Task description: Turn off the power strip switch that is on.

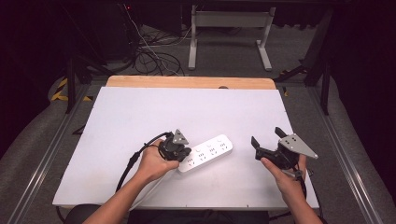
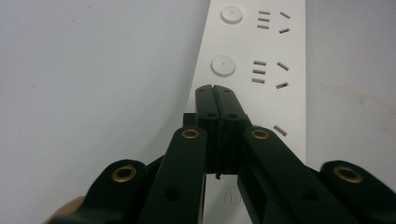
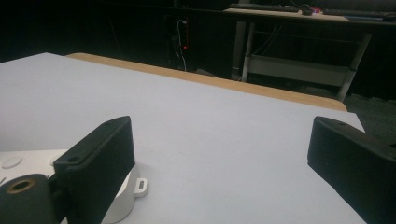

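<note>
A white power strip lies slanted on the white board, near its front edge. My left gripper is shut with nothing between its jaws, and its tips sit over the strip's near left end. In the left gripper view the closed tips rest just below a round button on the strip; whether they touch it is unclear. My right gripper is held open to the right of the strip, apart from it. In the right gripper view its jaws stand wide, with the strip's end at lower left.
The board lies on a wooden table whose far edge shows at the back. Beyond it, cables lie on the floor beside a white desk frame. A black cable trails from the left gripper toward the front edge.
</note>
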